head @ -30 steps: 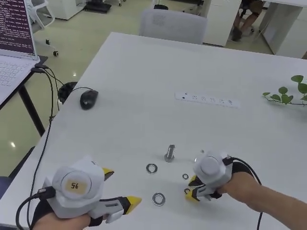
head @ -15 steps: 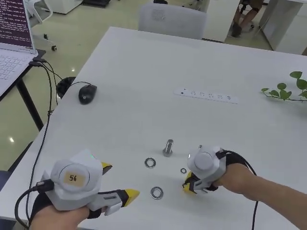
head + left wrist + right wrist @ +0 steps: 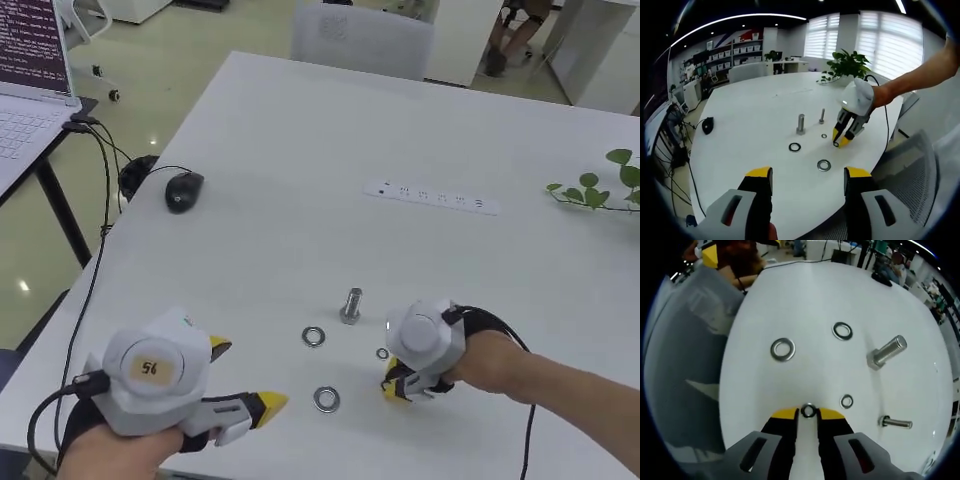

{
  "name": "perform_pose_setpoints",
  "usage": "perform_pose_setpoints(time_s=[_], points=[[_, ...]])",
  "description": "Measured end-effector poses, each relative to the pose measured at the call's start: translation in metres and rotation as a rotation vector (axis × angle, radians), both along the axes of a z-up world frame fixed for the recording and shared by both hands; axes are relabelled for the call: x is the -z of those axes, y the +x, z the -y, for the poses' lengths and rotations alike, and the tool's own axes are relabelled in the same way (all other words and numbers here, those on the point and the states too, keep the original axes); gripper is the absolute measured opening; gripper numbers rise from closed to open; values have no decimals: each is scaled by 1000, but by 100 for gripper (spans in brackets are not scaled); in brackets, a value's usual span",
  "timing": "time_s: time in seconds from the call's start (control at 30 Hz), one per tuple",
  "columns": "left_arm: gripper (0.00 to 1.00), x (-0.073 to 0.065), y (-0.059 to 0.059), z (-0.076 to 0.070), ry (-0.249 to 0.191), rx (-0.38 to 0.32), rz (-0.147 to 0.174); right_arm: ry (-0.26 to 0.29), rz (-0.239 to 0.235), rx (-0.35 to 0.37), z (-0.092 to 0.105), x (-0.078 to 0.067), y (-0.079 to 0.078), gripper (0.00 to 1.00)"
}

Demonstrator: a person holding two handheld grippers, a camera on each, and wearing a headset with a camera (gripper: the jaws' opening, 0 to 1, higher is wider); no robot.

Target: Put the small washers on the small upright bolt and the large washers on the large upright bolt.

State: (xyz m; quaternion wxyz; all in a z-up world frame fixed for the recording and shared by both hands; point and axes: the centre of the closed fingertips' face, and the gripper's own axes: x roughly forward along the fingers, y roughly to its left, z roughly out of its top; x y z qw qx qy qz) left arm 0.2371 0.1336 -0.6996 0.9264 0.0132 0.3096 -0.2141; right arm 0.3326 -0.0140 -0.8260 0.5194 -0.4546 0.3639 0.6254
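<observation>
The large bolt [image 3: 351, 305] [image 3: 886, 353] stands upright mid-table, and the thin small bolt [image 3: 822, 116] [image 3: 896, 423] stands just beside it. Two large washers [image 3: 313, 336] [image 3: 326, 399] lie flat in front of the large bolt. One small washer [image 3: 382, 353] [image 3: 846, 401] lies loose near the bolts. My right gripper [image 3: 395, 387] [image 3: 808, 414] is down at the table, its yellow tips pinched on a second small washer [image 3: 808, 411]. At the near left, my left gripper [image 3: 247, 378] [image 3: 808, 174] is open and holds nothing.
A white power strip [image 3: 430, 198] lies beyond the bolts, and a black mouse [image 3: 183, 190] sits at the left edge with cables hanging down. A laptop [image 3: 25, 90] stands on a side table at the left, a plant [image 3: 600, 175] at the right, a chair [image 3: 365, 40] at the far edge.
The head view has shifted a little. My right gripper has stayed low at the small washer near the bolts, and the left gripper has hardly moved.
</observation>
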Motion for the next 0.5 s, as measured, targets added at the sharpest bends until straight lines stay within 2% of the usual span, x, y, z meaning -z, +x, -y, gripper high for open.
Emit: perform_pose_setpoints(time_s=[0.1,0.27,0.43,0.5], points=[[57,0,1,1,2,5,1,-7,5,-15,1,1,0,14],[57,0,1,1,4,4,1,1,1,10,1,1,0,13],[57,0,0,0,7,1,0,43,-25,103,1,1,2,13],[57,0,0,-1,6,-2,-1,55,-30,119,2,0,2,13]])
